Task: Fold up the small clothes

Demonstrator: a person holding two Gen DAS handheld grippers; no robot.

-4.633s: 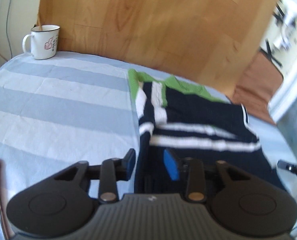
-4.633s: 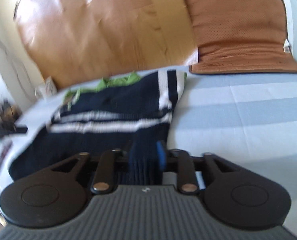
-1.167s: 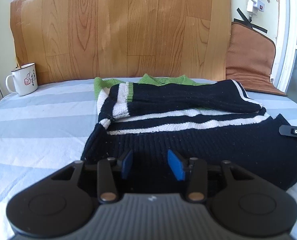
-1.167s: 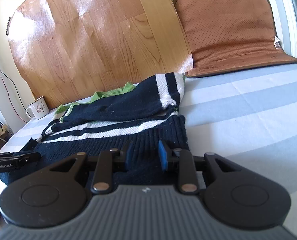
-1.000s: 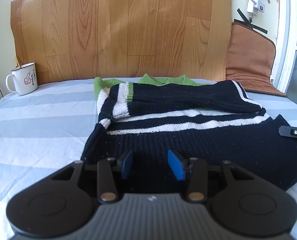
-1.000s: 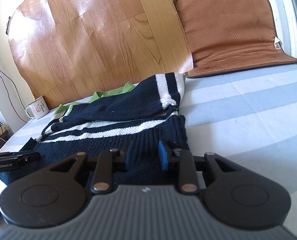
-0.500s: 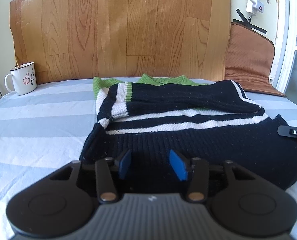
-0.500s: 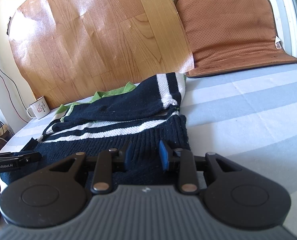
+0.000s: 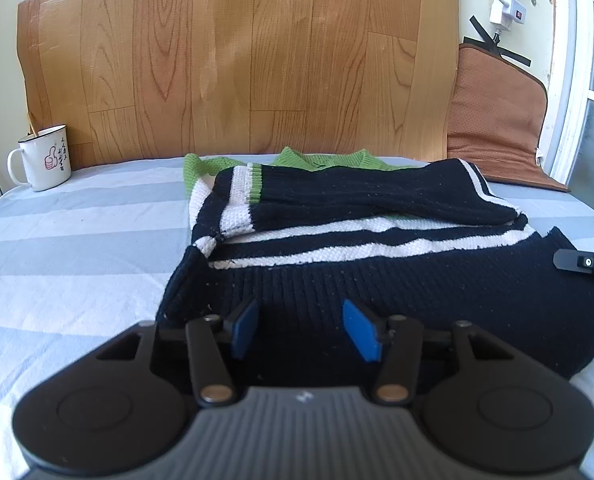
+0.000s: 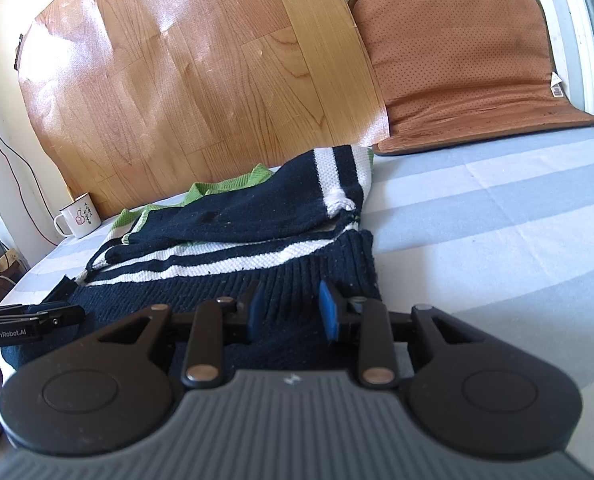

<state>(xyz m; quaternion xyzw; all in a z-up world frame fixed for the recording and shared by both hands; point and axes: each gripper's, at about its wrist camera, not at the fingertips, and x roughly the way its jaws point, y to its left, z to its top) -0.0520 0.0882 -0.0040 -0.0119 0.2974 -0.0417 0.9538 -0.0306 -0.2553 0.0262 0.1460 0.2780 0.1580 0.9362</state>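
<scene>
A small navy sweater (image 9: pixel 377 264) with white stripes and green trim lies flat on the striped bed sheet (image 9: pixel 77 240), both sleeves folded across its chest. My left gripper (image 9: pixel 303 328) is open, its blue pads over the sweater's near hem at the left corner. My right gripper (image 10: pixel 291 310) is open, its pads over the hem at the right corner of the sweater (image 10: pixel 257 240). The left gripper's body (image 10: pixel 21 322) shows in the right wrist view, and the right gripper's finger (image 9: pixel 585 262) shows in the left wrist view.
A white enamel mug (image 9: pixel 43 160) stands at the back left of the bed, also in the right wrist view (image 10: pixel 79 216). A wood-pattern board (image 9: pixel 237 60) leans behind the sweater. A brown cushion (image 10: pixel 465 64) lies at the back right.
Over the last second both grippers stay almost still at the hem, jaws open. Earlier the right gripper was shut on the sweater's hem; now it has let go.
</scene>
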